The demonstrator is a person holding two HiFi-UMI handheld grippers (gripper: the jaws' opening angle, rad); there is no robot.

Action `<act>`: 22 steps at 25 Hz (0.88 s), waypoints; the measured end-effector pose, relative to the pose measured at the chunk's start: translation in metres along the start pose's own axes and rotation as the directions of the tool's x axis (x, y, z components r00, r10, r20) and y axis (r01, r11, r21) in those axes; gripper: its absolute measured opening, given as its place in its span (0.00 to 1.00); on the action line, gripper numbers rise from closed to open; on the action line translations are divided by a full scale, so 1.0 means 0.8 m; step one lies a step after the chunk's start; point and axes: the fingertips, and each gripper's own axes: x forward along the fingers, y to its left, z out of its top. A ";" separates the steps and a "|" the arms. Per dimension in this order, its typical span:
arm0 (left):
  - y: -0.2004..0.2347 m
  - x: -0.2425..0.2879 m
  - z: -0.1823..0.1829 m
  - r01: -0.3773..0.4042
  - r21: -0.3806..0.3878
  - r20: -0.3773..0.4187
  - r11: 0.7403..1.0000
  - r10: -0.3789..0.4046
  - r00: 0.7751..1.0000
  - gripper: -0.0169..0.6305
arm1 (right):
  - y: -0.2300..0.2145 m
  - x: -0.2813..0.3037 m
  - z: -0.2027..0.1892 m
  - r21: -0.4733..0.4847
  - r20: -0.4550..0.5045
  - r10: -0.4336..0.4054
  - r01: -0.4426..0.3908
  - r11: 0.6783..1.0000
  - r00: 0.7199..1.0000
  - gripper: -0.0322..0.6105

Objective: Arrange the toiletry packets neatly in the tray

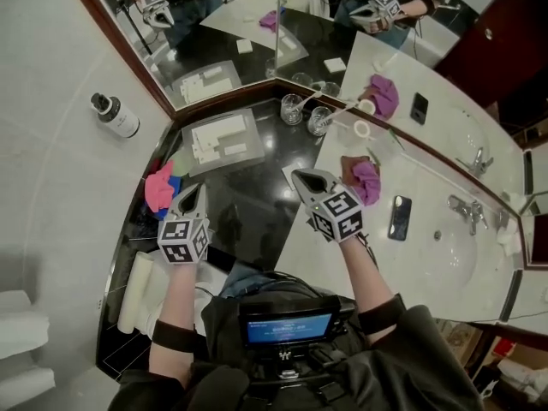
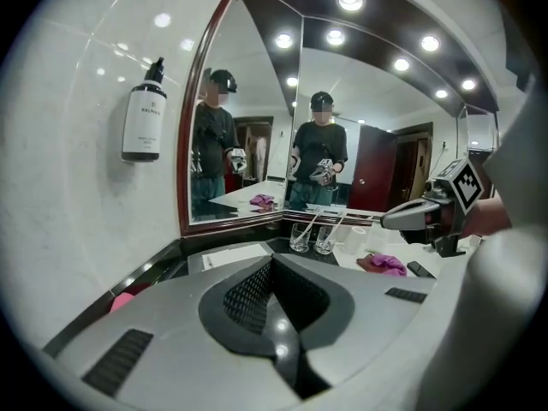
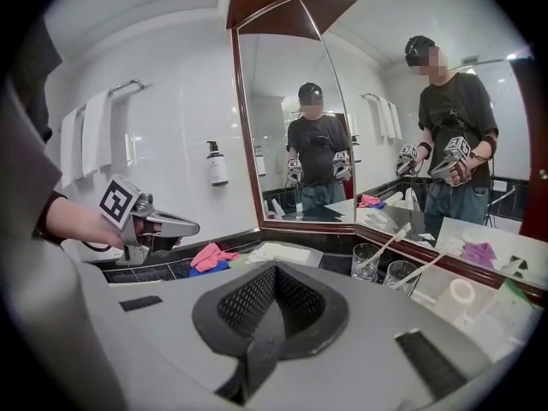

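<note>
Toiletry packets are in neither gripper. Nearest the person, the left gripper is held above the black counter, its jaws pressed together with nothing between them. The right gripper, at its 3 o'clock, is likewise closed and empty, over the edge where the black counter meets the white vanity top.

At 9 o'clock of the left gripper's tip lies a pink cloth on a blue one. At 3 o'clock of the right gripper's tip sits a magenta cloth, with a dark phone at its 4 o'clock and the sink basin beyond that.

Farther off, at 12 o'clock of the left gripper, the clear tray rests on the black counter with the white packets lying flat inside it. Two glasses stand at the tray's 2 o'clock, each with a white stick in it. Behind them rises the angled mirror, and a soap bottle hangs on the white wall at the tray's 10 o'clock.
</note>
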 end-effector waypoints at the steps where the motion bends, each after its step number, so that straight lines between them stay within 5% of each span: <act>1: -0.001 -0.002 0.000 0.002 0.002 0.003 1.000 -0.002 1.000 0.03 | 0.001 -0.002 -0.002 0.005 0.003 0.000 0.000 1.000 1.000 0.05; 6: -0.005 -0.010 0.007 -0.009 0.050 0.023 0.999 0.007 1.000 0.03 | 0.002 -0.007 -0.004 0.014 -0.001 0.001 -0.001 1.000 1.000 0.05; 16: -0.004 0.008 0.008 -0.030 0.007 -0.016 1.000 0.030 0.999 0.03 | -0.001 -0.001 -0.007 0.007 -0.020 0.004 -0.004 1.000 1.000 0.05; 22: 0.006 0.045 -0.002 -0.036 -0.032 -0.093 0.999 0.033 0.995 0.19 | -0.007 0.014 -0.005 -0.012 -0.036 0.002 -0.003 1.000 0.999 0.05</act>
